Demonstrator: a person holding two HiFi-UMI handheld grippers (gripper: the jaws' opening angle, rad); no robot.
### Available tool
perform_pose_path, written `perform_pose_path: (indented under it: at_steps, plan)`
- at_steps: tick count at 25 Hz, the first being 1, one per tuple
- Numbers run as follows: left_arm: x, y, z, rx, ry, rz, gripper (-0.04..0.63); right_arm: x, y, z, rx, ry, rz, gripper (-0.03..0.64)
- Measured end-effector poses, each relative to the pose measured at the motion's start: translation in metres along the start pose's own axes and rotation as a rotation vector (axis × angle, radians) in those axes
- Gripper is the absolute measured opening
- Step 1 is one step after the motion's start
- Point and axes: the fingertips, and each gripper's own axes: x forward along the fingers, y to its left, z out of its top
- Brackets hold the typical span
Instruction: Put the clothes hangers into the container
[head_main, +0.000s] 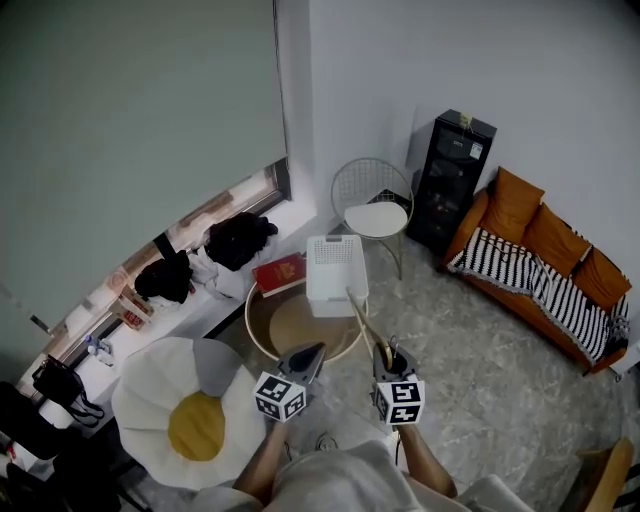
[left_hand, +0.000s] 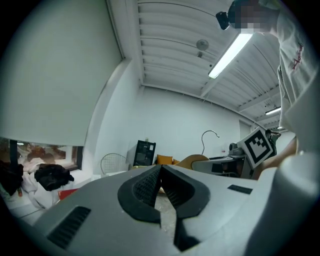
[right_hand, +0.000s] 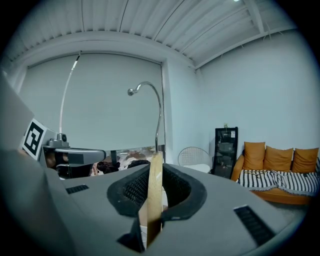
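Plainly, your right tongs (head_main: 387, 355) pinched the wooden hanger (right_hand: 155, 186) edge-on between the pads, its metal hook (right_hand: 150, 97) curving up above them. You held it over the near rim of the round table (head_main: 298, 327), at about 5 o'clock from the white container (head_main: 336, 300), and outside it. The hanger's far end reached toward the container's near corner; whether it touched there could not be told. Your left tongs (left_hand: 161, 171) were pressed together with nothing between them, and you held them at 9 o'clock from the right tongs, also over the table's near rim. The container stood on the table's far side, at 12 o'clock from your tongs. A red book (head_main: 280, 272) lay just beside the container at its 9 o'clock. A wire chair (head_main: 373, 205) stood beyond the container at 1 o'clock.
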Motion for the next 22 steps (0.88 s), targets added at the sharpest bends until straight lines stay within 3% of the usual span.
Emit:
perform_pose_path:
  at_steps: [6,22]
  plan:
    - [0.009,0.030,-0.007,-0.006,0.022,-0.013,0.029,0.030,0.002,-0.007,0.008,0.015,-0.019,0.074]
    - [0.040,0.060,-0.035,-0.061,0.059,-0.036,0.029,0.063,-0.013,-0.032,0.031,0.075,-0.049,0.074]
